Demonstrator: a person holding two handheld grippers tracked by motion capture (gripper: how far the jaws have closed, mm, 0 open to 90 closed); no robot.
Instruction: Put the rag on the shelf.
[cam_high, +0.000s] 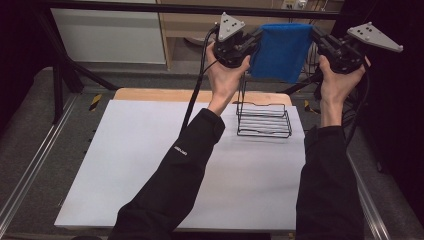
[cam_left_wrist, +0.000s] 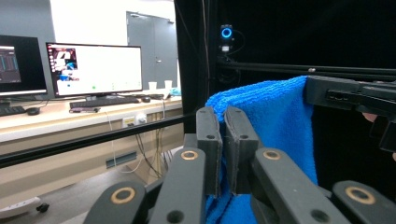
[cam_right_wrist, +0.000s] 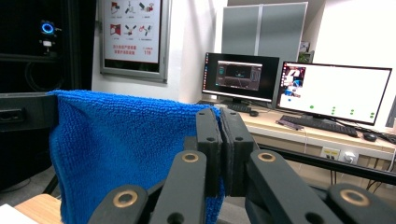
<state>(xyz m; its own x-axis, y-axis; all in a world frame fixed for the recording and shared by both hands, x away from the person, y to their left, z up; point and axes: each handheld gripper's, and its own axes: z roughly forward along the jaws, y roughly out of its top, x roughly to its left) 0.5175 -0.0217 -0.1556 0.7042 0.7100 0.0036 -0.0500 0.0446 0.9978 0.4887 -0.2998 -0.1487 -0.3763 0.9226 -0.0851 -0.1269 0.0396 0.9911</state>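
A blue towel hangs stretched between my two grippers, high over the far edge of the table. My left gripper is shut on the towel's left top corner, and in the left gripper view the blue towel is pinched between its jaws. My right gripper is shut on the right top corner; the right gripper view has the blue towel spreading left from its jaws. A black wire rack stands on the white table sheet, below the towel.
A black frame bar runs across the back, above the table. Desks with lit monitors stand beyond the table. A metal rail runs along the left side.
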